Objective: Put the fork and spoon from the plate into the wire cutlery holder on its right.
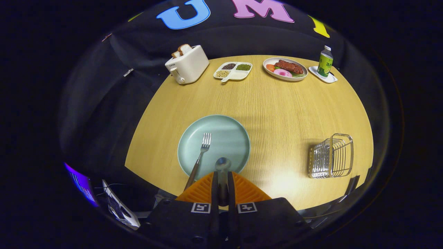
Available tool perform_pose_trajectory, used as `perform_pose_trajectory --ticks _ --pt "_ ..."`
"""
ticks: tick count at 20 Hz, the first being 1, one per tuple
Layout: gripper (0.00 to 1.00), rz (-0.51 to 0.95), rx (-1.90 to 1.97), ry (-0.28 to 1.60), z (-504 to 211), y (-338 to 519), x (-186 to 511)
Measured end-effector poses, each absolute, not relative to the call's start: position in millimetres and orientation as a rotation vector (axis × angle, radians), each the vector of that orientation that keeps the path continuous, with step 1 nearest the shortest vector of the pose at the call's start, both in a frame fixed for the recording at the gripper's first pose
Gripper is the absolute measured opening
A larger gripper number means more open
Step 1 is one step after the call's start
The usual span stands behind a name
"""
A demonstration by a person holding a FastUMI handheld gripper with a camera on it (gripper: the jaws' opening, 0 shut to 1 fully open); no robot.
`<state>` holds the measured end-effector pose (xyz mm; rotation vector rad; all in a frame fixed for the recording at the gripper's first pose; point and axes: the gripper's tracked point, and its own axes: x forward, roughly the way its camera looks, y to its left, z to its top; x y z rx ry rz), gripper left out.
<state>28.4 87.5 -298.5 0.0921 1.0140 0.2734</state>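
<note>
Gripper view: a round pale-green ceramic plate [238, 138] was shown resting on a light wood-grain table [283, 110], just ahead of the gripper [222, 180]. On the plate a slim polished steel fork [200, 155] was laid with its tines pointing away from the fingers and its handle running back over the near rim, to the left of the fingers. A polished steel spoon [222, 163] was seen with its bowl just beyond the fingertips and its handle running back between the two fingers, which were drawn nearly together around it; the handle appeared to be clamped by both, though the contact itself was partly hidden. The silver wire cutlery holder [332, 156] was shown standing on the table well apart to the right of the plate, with nothing seen inside it. At the far edge of the table a white toaster holding bread slices [187, 64], a white divided dish of beans [233, 71], a white oval plate of food [285, 69] and a green-labelled bottle on a small white tray [325, 62] were arranged in a row. Both utensils were judged to be light, rigid and slippery, their thin smooth metal likely to pivot or slide under a loose pinch. Hold was judged best taken across the flat of the handle, near mid-length, so that the piece would hang steadily and could be lowered between the holder's wires.
</note>
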Motion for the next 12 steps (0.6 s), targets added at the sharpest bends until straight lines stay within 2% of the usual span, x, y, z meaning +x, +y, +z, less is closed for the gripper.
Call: perform_pose_trajectory --ticks 12 --pt "0.13 0.26 -0.018 1.236 -380.9 96.9 -2.1"
